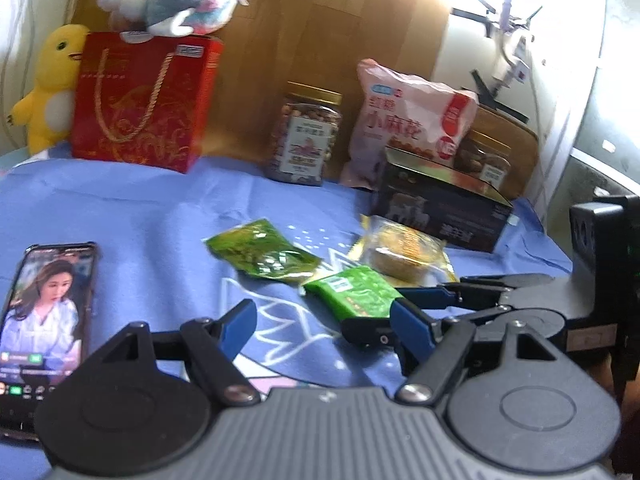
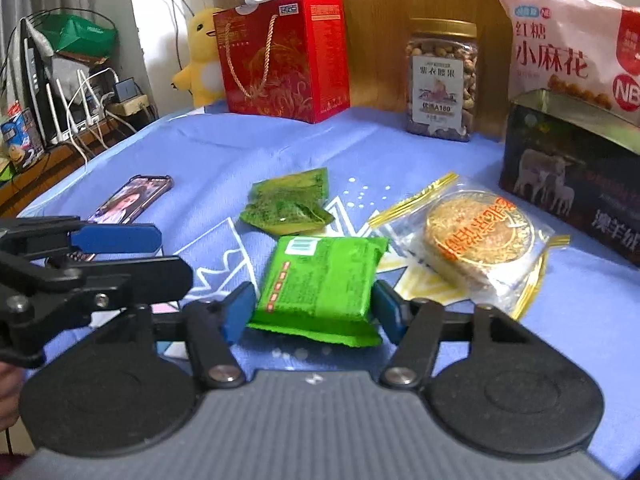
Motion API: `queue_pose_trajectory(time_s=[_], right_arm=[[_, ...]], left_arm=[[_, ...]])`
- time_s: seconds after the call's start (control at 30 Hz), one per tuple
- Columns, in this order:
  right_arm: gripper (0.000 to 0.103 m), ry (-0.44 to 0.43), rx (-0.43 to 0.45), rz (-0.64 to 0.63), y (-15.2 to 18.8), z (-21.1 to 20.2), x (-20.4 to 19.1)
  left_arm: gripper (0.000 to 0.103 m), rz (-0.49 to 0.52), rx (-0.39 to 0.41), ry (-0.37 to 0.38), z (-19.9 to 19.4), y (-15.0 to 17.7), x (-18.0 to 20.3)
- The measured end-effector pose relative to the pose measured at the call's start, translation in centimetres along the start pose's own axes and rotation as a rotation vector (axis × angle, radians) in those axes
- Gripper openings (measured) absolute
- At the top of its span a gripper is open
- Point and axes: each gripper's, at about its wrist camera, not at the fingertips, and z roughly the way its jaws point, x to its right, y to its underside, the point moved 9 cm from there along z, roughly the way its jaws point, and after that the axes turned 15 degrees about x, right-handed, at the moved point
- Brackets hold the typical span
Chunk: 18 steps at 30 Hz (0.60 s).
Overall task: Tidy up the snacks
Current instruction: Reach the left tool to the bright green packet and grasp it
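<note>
The bright green snack pack (image 2: 320,284) is squeezed between the blue pads of the right gripper (image 2: 312,310), low over the blue cloth (image 2: 248,148). Nothing is held by the left gripper (image 1: 324,324), which is open wide.

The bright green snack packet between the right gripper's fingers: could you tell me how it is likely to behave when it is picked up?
The bright green snack packet looks like crinkly foil, so it may dent and slip a little under the right gripper. It seems small and flat, so probably light. Its blocky shape suggests a firm filling, so it likely won't flop.
</note>
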Motion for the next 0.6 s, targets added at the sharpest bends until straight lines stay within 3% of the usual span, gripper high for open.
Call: queue_pose_trajectory(time_s=[0.17,0.43,0.6], right_arm=[[0.063,0.050,0.018,-0.030,0.8,-3.0,2.2],[0.064,0.003,0.038,-0.171,2.9,-8.8,3.0],[0.076,0.194,0.101,-0.251,2.7,-11.0,5.8]], left_arm=[[0.076,0.044,-0.021,0.061,0.3,0.6,2.5],[0.079,0.028,-0.134,0.243,1.8,2.0,7.2],[0.080,0.027,-0.176,0.262,3.2,2.2,8.9]])
